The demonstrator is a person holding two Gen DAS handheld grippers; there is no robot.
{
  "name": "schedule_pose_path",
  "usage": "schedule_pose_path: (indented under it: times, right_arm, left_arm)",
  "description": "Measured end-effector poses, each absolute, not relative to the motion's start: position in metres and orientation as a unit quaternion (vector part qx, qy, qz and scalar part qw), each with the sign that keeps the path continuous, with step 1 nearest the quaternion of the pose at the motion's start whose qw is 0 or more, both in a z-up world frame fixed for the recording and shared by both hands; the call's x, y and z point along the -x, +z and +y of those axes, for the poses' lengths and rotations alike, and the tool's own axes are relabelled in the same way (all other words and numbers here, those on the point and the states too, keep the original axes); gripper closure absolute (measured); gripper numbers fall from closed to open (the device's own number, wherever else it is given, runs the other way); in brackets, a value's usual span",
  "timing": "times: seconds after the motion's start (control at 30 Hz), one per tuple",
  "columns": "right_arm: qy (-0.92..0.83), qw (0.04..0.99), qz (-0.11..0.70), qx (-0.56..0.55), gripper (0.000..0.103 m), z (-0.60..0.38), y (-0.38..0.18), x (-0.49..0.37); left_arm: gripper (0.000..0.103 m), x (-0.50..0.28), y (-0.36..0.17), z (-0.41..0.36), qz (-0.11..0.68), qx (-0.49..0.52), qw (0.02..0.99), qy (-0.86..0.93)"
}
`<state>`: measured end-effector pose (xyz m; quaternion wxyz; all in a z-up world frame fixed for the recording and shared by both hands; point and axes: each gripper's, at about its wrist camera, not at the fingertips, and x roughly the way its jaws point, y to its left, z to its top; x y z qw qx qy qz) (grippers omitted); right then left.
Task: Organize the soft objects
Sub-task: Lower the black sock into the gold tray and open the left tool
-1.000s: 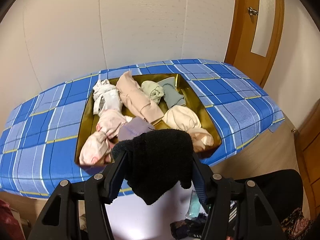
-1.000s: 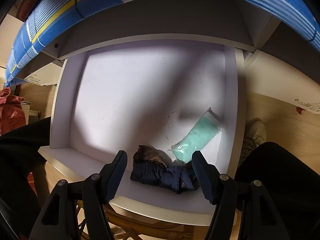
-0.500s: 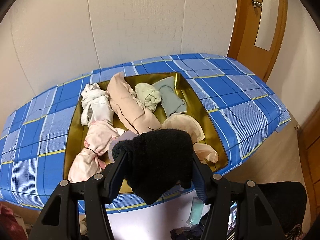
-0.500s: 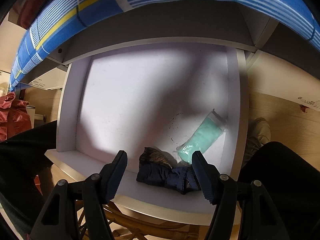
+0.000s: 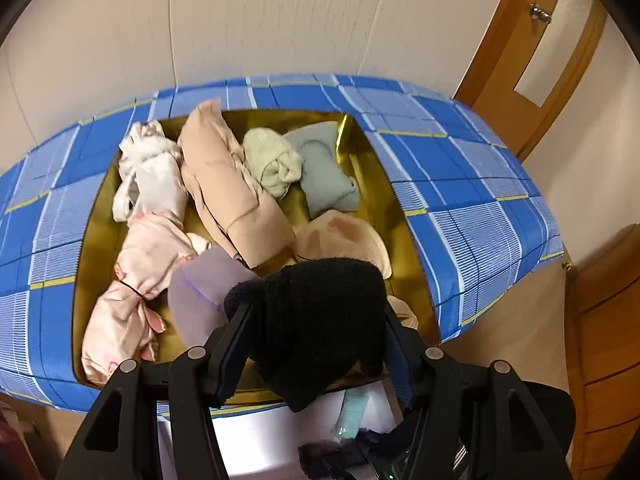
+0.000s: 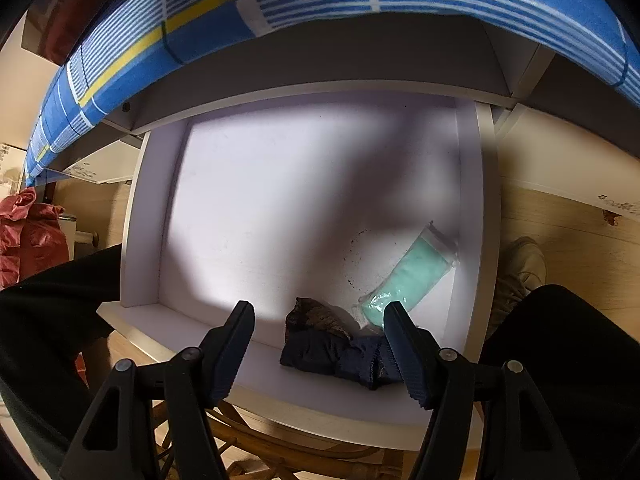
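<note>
My left gripper (image 5: 316,312) is shut on a fluffy black sock (image 5: 320,320) and hangs over the near end of a gold tray (image 5: 372,168). The tray lies on a blue checked cloth and holds several rolled soft items: a white bundle (image 5: 152,176), a beige roll (image 5: 232,192), a pale green roll (image 5: 272,160), pink pieces (image 5: 148,252) and a lilac one (image 5: 200,292). My right gripper (image 6: 320,312) stands open above a white pulled-out drawer (image 6: 148,216), nothing between its fingers. In the drawer lie a dark navy cloth (image 6: 336,348) and a mint green packet (image 6: 412,280).
The blue checked cloth (image 5: 460,200) covers the table, whose edge overhangs the drawer (image 6: 360,4). A wooden door (image 5: 532,48) stands at the right. Black trouser legs (image 6: 48,320) flank the drawer. A red garment (image 6: 28,236) lies at the left.
My left gripper has carried the black sock forward over the near end of the gold tray, and now looks down on it more steeply. The right gripper has stayed put.
</note>
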<state>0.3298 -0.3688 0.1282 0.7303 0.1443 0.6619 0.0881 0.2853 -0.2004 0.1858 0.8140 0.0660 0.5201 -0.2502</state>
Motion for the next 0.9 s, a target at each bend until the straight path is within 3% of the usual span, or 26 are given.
schedule_pose_path:
  times: [0.23, 0.47, 0.6, 0.7, 0.83, 0.9]
  right_arm:
    - [0.092, 0.731, 0.659, -0.152, 0.035, -0.369, 0.131, -0.331]
    - [0.095, 0.732, 0.656, -0.154, 0.035, -0.369, 0.132, -0.331]
    - [0.097, 0.733, 0.656, -0.153, 0.035, -0.368, 0.133, -0.331]
    - [0.096, 0.733, 0.657, -0.151, 0.035, -0.368, 0.132, -0.332]
    - [0.092, 0.732, 0.657, -0.156, 0.035, -0.371, 0.132, -0.332]
    - [0.091, 0.732, 0.657, -0.156, 0.035, -0.371, 0.132, -0.332]
  left_arm:
    - [0.042, -0.308, 0.158, -0.212, 0.568, -0.082, 0.777, -0.257]
    - [0.037, -0.305, 0.158, -0.201, 0.556, -0.063, 0.791, -0.246]
    - [0.047, -0.300, 0.152, -0.214, 0.546, -0.138, 0.794, -0.228]
    - [0.047, -0.303, 0.142, -0.224, 0.540, -0.184, 0.793, -0.216]
    - [0.047, -0.303, 0.145, -0.223, 0.528, -0.152, 0.799, -0.246]
    - [0.042, -0.299, 0.151, -0.220, 0.521, -0.140, 0.801, -0.260]
